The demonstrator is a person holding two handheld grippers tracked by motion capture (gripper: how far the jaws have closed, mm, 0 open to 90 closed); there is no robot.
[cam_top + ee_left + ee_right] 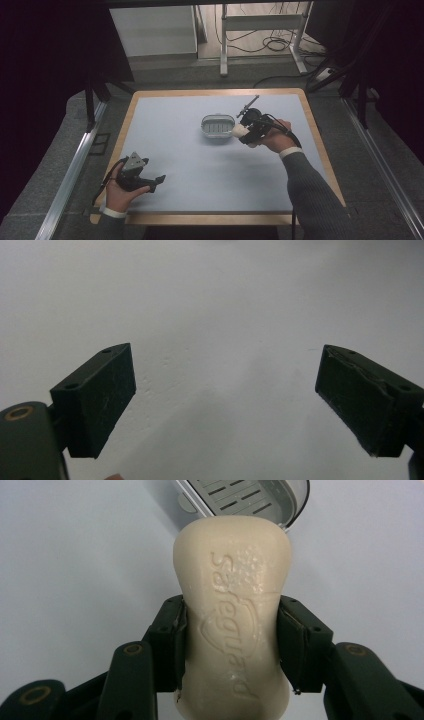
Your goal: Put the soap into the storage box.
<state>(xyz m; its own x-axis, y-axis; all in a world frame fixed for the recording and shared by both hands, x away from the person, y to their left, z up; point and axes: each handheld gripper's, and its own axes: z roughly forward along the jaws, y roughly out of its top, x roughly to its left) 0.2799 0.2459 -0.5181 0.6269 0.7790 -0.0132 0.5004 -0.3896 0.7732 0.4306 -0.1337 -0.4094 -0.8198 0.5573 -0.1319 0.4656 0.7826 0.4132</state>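
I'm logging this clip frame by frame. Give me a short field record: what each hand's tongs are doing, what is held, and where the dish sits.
right tongs: shut on the cream-coloured embossed soap bar, gripped at its narrow waist
soap position: at the right edge of the grey oval slotted soap dish
left tongs: open, nothing between them, over the pale blue table mat
dish: near the mat's middle, slightly toward the far side

A recording lab or test bay is showing here: black curtains (45, 40) are hanging round a wood-edged table (305, 107), metal rails (70, 175) are running along the grey floor, and loose cables (272, 45) are trailing beneath a white frame (260, 22) beyond the table's far edge.
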